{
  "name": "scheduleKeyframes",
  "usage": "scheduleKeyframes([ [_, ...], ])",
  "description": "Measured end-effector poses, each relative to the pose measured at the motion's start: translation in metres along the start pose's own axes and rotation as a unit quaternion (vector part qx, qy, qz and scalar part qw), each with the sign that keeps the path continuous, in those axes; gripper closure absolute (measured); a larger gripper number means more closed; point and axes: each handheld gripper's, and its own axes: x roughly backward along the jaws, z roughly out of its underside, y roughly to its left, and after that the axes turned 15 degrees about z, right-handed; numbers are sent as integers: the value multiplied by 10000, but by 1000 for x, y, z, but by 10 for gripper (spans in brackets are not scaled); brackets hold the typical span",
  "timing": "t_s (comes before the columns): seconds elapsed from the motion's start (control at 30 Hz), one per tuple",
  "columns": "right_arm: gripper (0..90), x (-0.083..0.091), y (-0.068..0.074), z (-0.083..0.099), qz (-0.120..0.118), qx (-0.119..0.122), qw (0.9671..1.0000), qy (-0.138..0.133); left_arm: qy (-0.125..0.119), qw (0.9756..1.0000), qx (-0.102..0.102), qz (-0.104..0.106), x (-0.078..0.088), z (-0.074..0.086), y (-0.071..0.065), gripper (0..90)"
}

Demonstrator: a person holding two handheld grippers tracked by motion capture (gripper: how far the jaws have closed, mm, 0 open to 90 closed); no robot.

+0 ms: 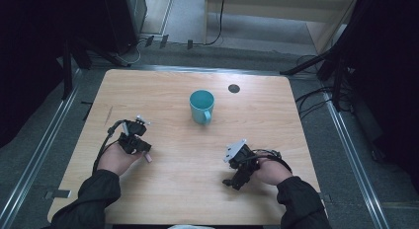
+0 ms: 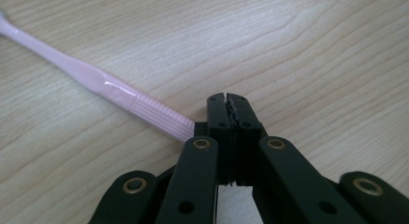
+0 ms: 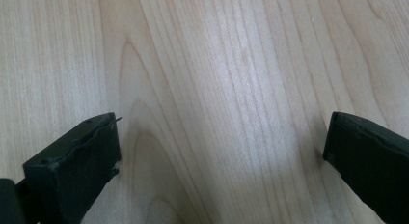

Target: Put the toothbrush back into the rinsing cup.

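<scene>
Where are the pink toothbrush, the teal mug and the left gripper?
pink toothbrush [image 2: 115, 91]: left gripper view, on the smooth handle above the ribbed grip.
teal mug [image 1: 200, 112]: high view, on its outer wall.
left gripper [image 2: 226, 99]: left gripper view, at the closed jaw tips, clamped on the toothbrush's end.

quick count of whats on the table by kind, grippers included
toothbrush, pink, its handle end clamped in the left gripper: 1
mug, teal: 1
grippers, left one and the right gripper: 2
dark round spot on the table: 1
total: 5
</scene>
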Motion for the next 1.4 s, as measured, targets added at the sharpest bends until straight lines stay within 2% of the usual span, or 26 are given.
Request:
scheduleKeyframes([
  [0.5, 0, -3, -2, -6, -44, 107, 9999, 19, 9, 9995, 302, -120, 14, 19, 12, 893],
  [0.8, 0, -3, -2, -6, -55, 110, 9999, 35, 75, 9988, 451, -145, 21, 24, 19, 893],
  [1.07, 0, -4, -2, -7, -64, 133, 9999, 22, 10, 9984, 543, -135, 26, 27, 23, 887],
  [1.2, 0, -4, -2, -7, -74, 131, 9999, 16, -112, 9982, 576, -94, 34, 23, 22, 856],
  [1.27, 0, -4, -2, -7, -79, 135, 9999, 10, -206, 9977, 642, -83, 38, 19, 21, 803],
  [1.3, 0, -5, -2, -7, -78, 130, 9999, 9, -256, 9971, 720, -69, 41, 17, 22, 803],
  [1.33, 0, -5, -2, -8, -68, 115, 9999, 11, -230, 9968, 769, -63, 42, 16, 23, 726],
  [1.4, 0, -5, -2, -8, -67, 109, 9999, 10, -252, 9957, 877, -132, 43, 12, 27, 718],
])
